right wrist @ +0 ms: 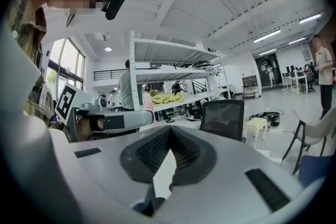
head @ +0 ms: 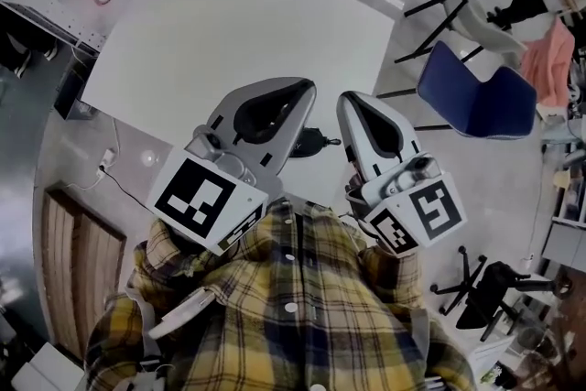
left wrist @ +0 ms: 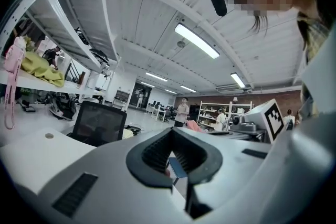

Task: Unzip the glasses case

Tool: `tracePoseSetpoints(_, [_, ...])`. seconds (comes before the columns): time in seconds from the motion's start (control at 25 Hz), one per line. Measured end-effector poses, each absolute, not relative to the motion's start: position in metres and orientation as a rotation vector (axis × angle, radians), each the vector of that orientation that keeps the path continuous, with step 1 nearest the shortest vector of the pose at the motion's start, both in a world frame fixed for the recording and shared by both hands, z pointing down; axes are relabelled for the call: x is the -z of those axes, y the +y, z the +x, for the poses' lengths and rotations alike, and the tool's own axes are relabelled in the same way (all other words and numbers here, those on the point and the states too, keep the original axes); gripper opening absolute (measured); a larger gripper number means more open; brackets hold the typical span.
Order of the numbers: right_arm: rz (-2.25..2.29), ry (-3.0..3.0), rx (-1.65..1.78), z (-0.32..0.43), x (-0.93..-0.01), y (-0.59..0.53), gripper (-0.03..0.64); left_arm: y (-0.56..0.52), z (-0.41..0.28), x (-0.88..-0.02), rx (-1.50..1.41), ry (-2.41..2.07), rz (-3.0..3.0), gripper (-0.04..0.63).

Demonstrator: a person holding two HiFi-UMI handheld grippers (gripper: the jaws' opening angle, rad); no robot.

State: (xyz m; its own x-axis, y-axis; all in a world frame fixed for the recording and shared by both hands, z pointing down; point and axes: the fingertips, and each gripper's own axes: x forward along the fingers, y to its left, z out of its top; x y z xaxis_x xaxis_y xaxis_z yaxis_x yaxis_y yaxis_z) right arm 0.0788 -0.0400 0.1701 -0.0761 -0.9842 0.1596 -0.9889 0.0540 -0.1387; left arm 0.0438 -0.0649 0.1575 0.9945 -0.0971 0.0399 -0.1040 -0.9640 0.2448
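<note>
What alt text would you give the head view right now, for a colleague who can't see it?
A person in a yellow plaid shirt holds the left gripper and right gripper side by side over the near edge of a white table, with a small dark object, possibly the glasses case, showing between them. A blue chair stands to the table's right.

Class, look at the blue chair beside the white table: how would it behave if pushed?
The blue chair shows thin black legs and no castors, so it would probably scrape or tip rather than roll. Its seat looks like one moulded shell, so it is likely stiff, and probably light for its size.
</note>
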Motion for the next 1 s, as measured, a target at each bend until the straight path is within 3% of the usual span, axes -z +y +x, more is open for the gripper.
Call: tracePoseSetpoints(1.0, [2.095, -2.239, -0.37, 0.073, -0.188, -0.033, -0.002, -0.095, 0.043, -0.153, -0.066, -0.201, 3.015, 0.008])
